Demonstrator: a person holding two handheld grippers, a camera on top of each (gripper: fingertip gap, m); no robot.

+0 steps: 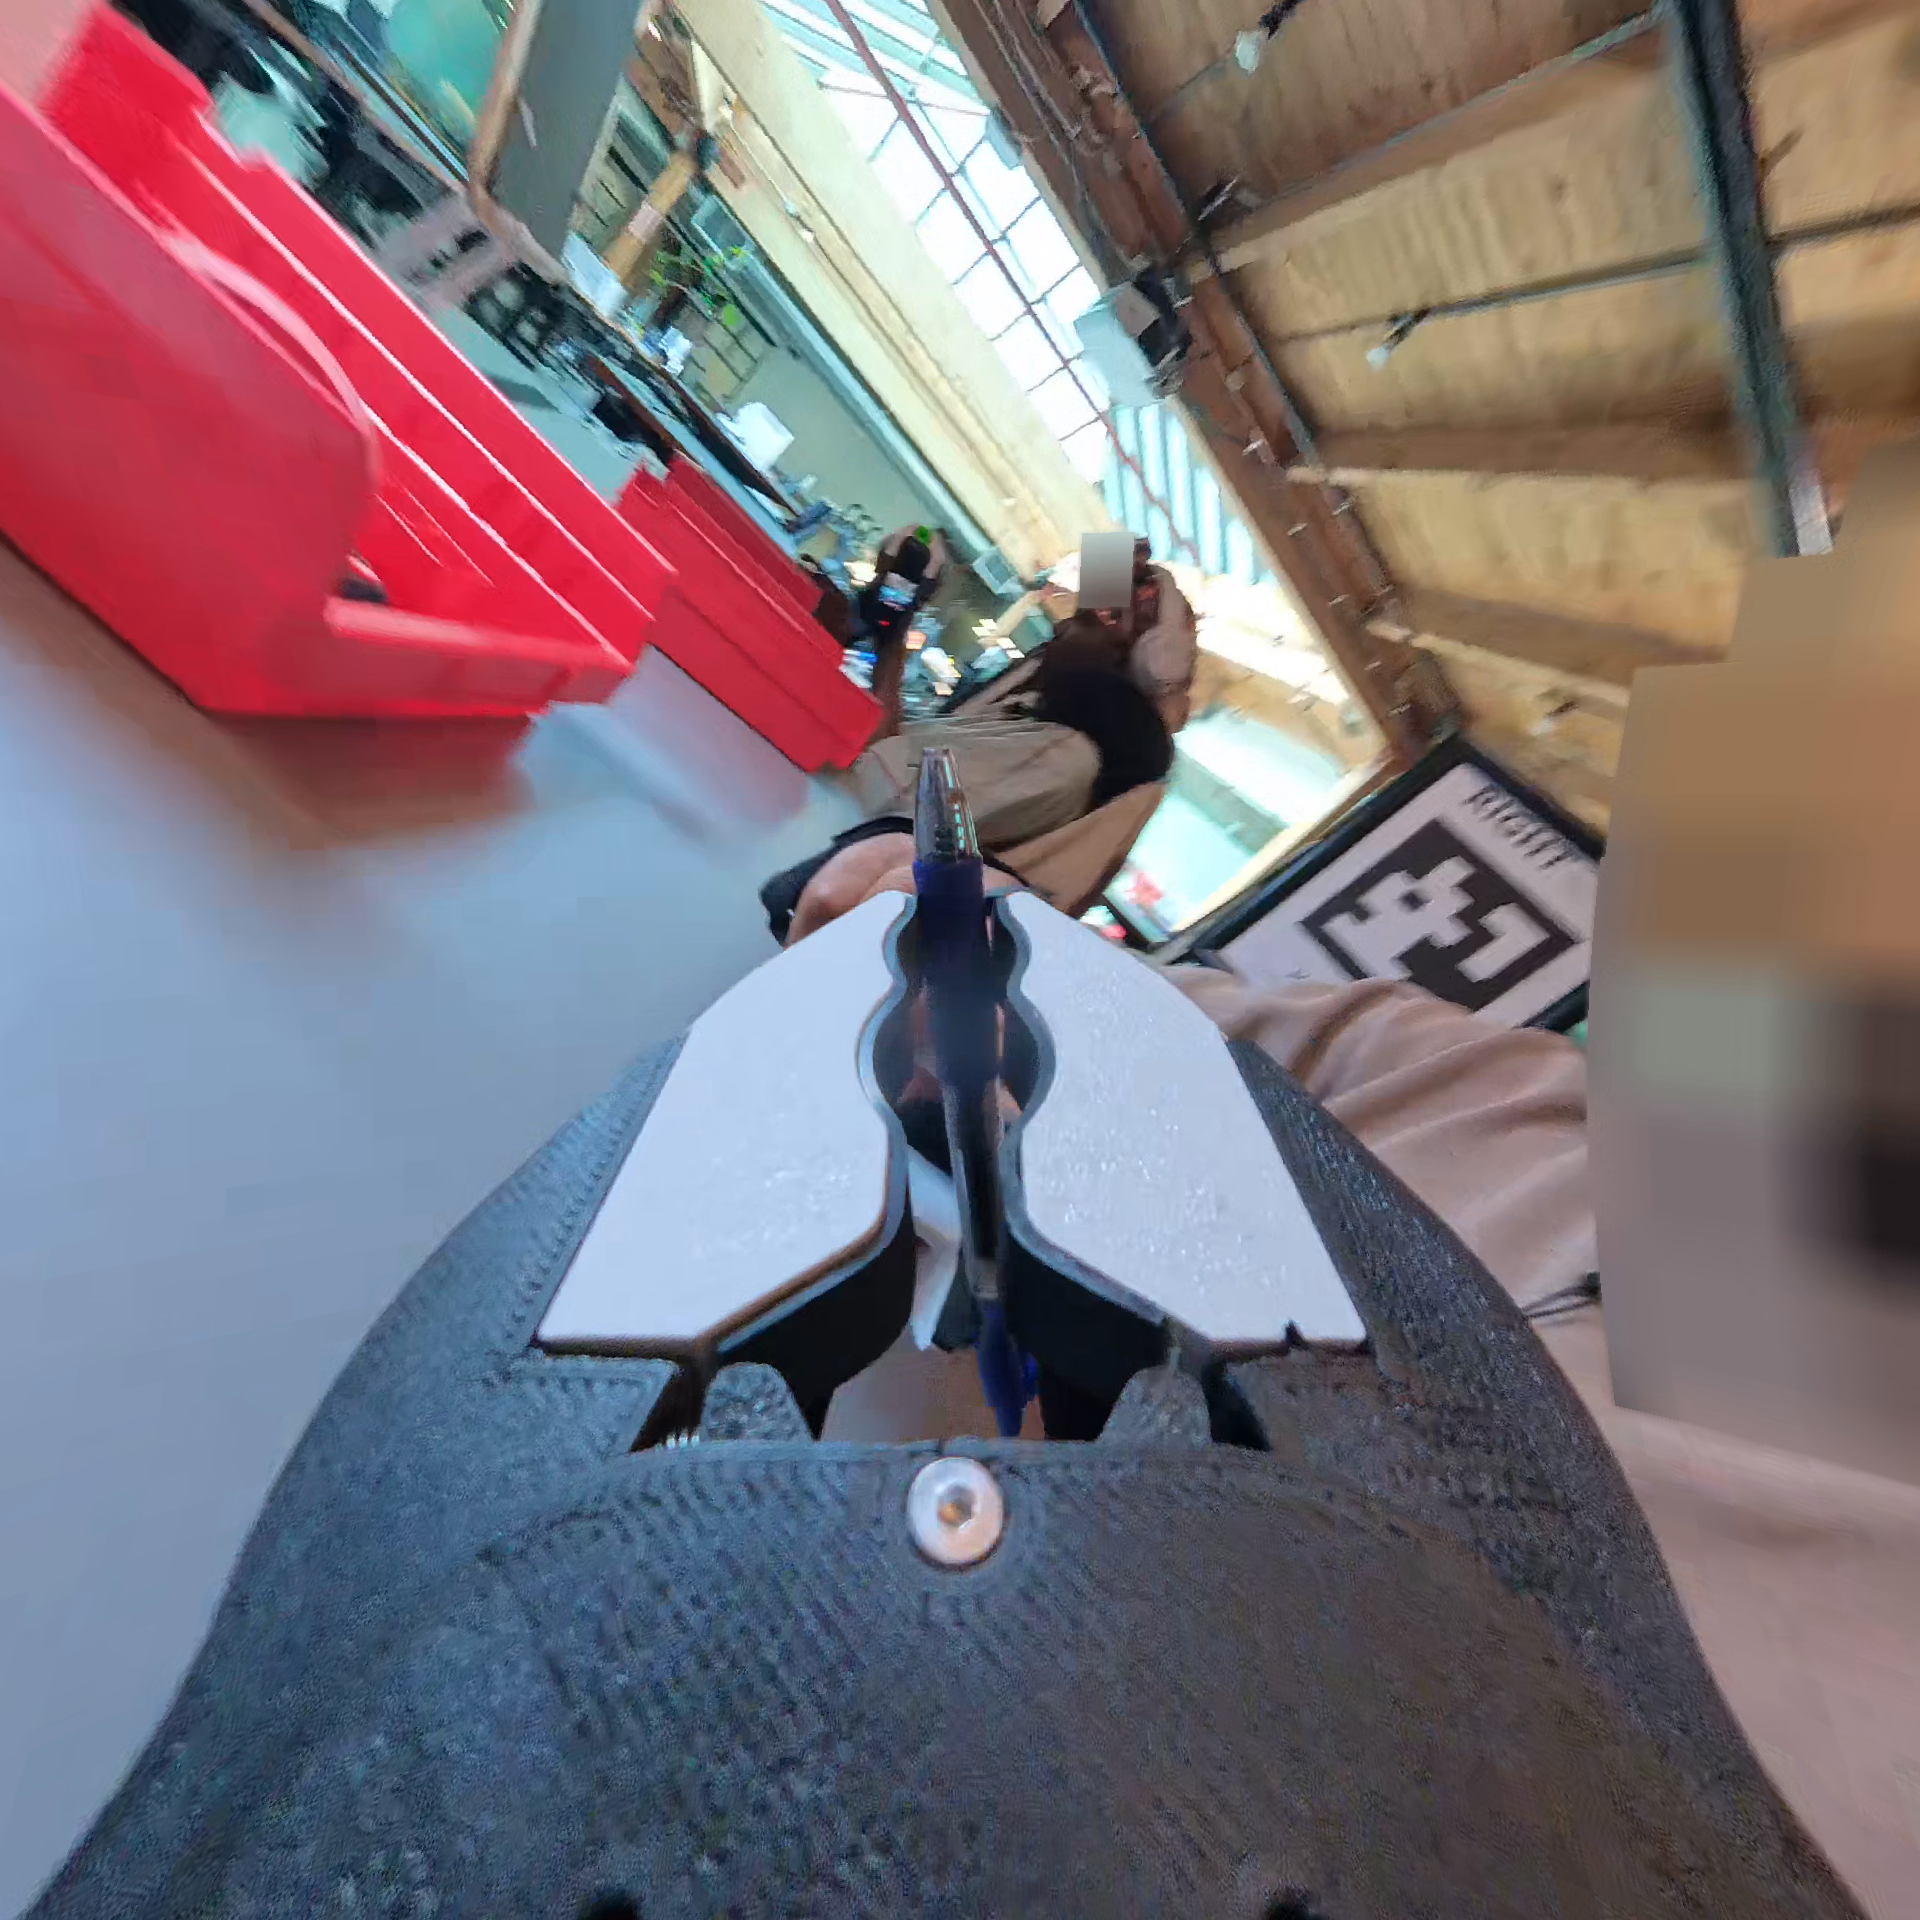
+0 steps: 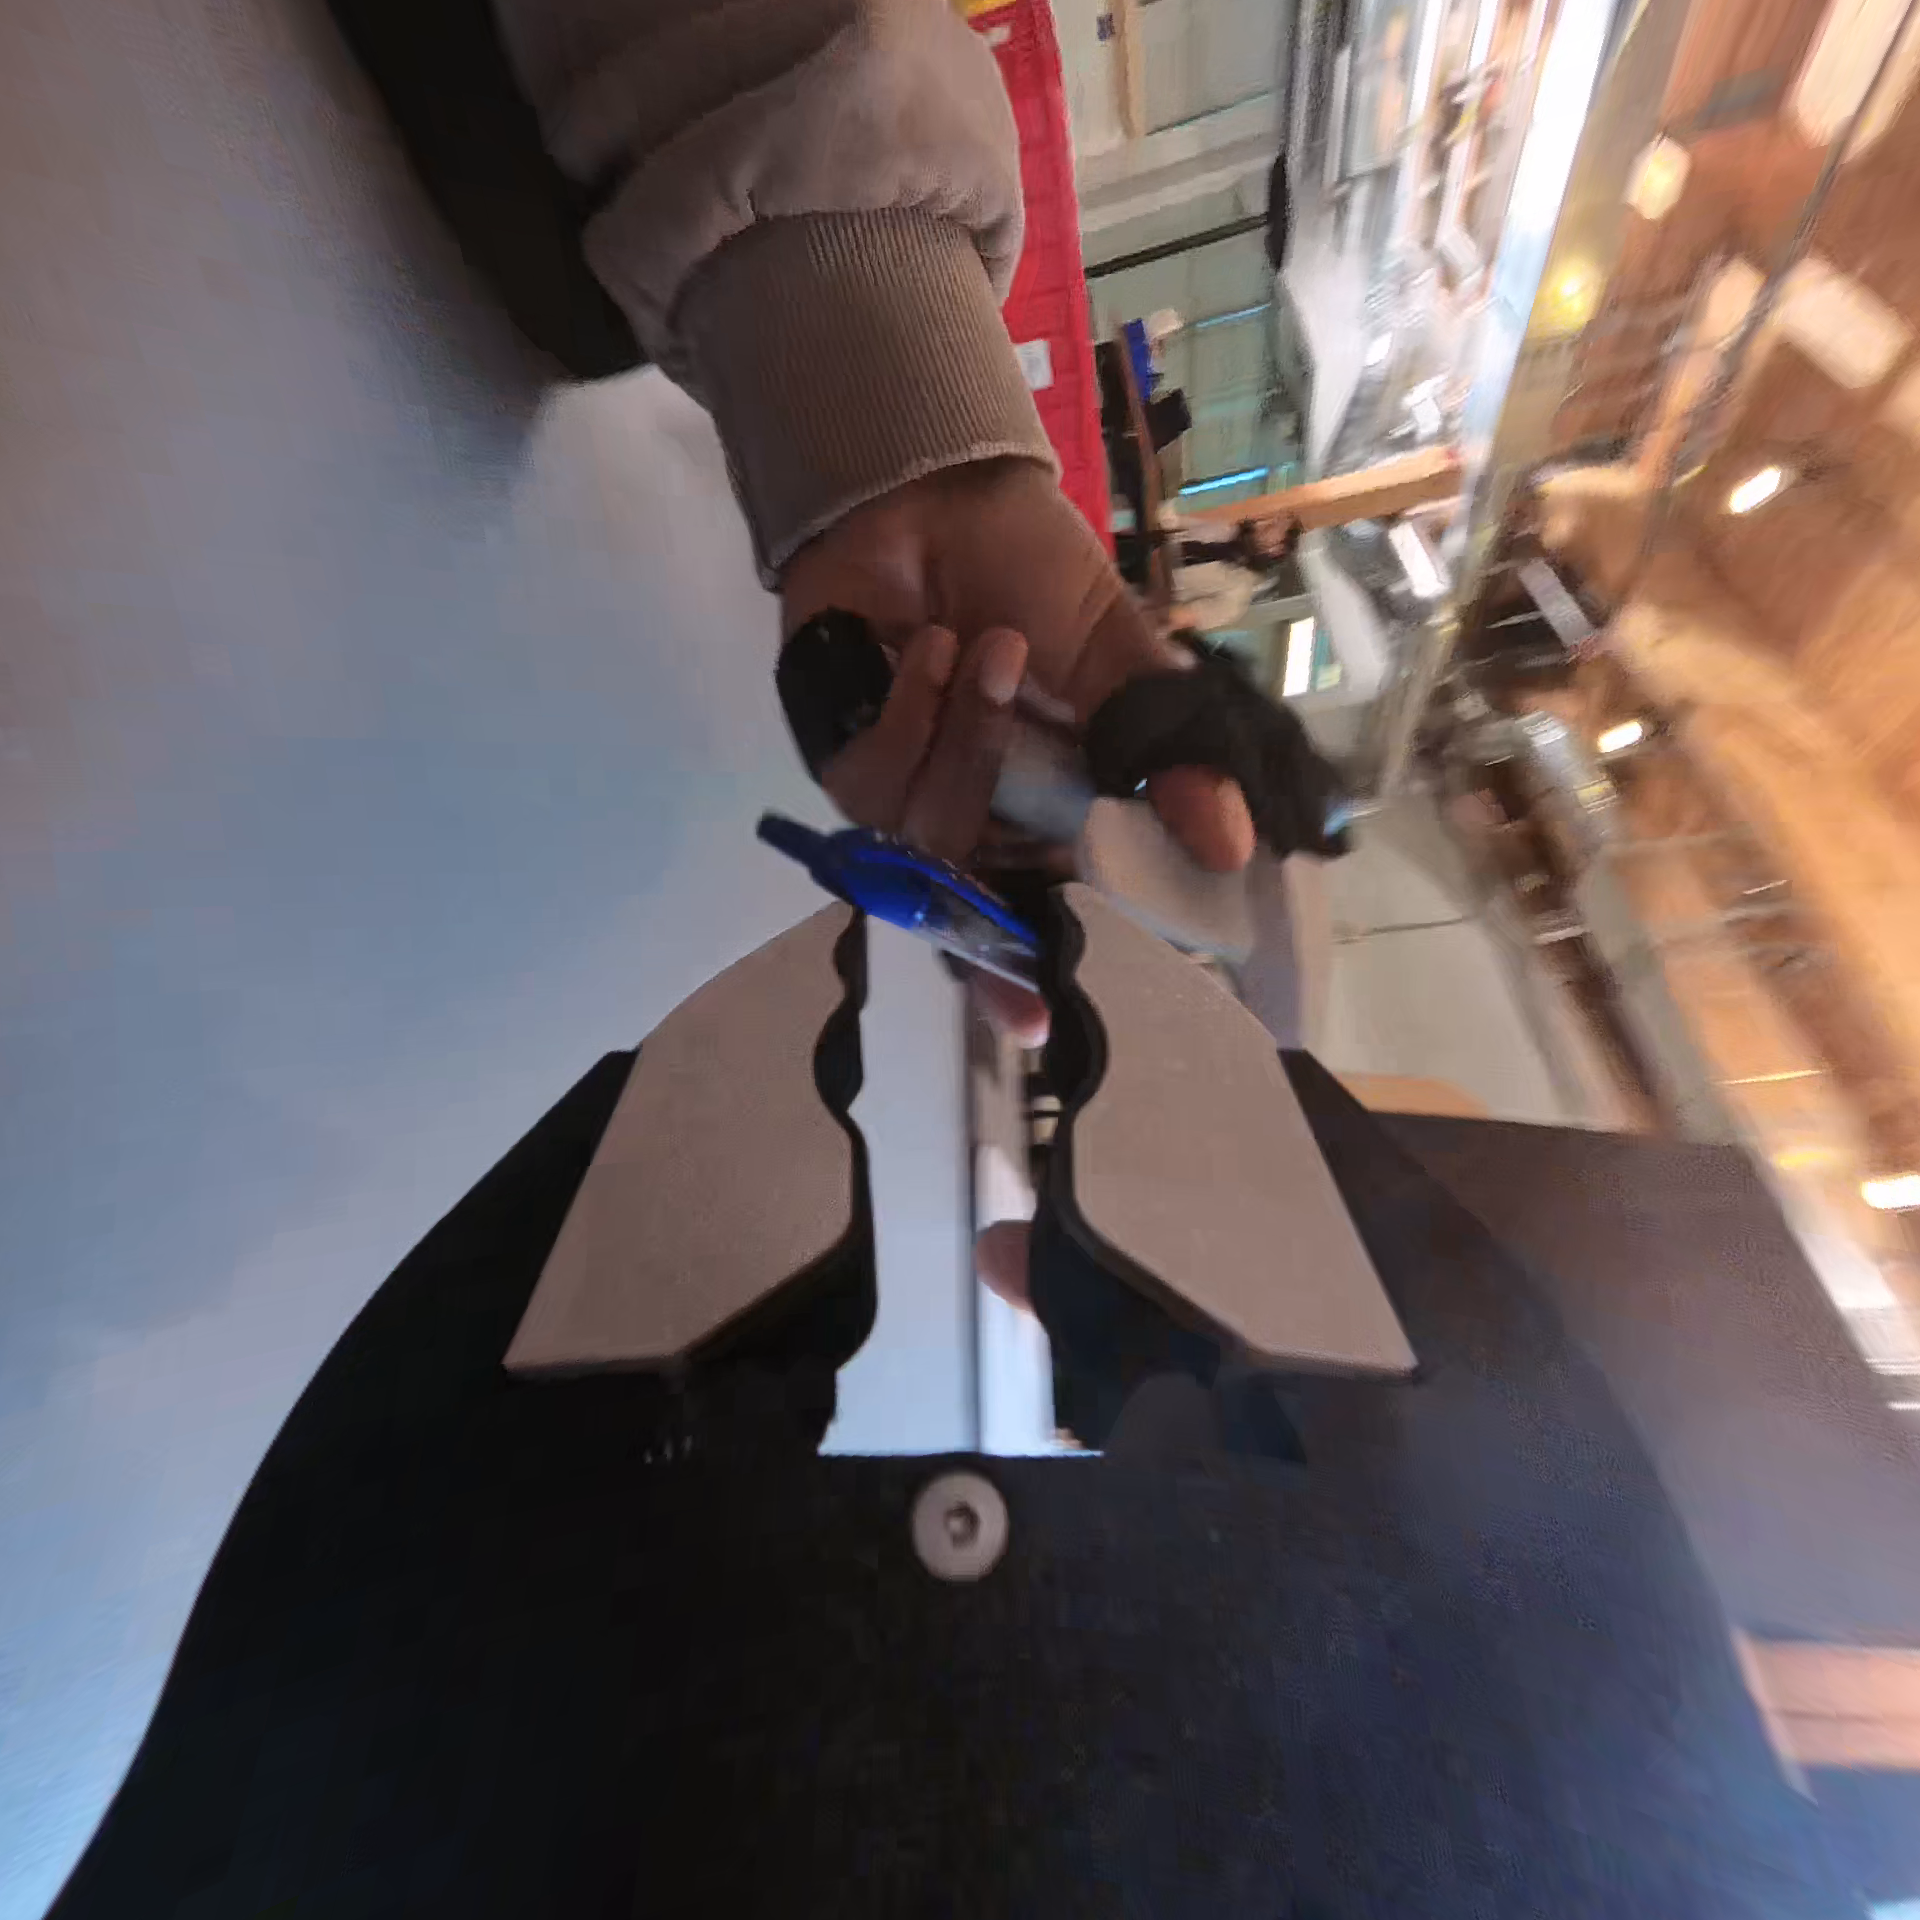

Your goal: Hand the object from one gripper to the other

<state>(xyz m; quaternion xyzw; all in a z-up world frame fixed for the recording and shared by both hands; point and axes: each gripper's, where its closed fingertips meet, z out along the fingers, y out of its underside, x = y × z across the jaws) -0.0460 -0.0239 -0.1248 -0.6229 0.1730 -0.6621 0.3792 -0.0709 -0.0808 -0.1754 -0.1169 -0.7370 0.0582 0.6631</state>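
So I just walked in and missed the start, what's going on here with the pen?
A person is passing a blue pen between two hand-held tongs. The left tongs are shut on the pen, tip pointing forward. The right tongs are open, with the pen's clip end just at their tips, not yet gripped. The person's hand holding the left tongs shows beyond. The handover is not yet done.

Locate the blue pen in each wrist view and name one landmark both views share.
Left wrist view: pen clamped in the left claw, tip pointing forward.
Right wrist view: pen crosses the tips of the open right claw.
Shared landmark: the beige sleeve.
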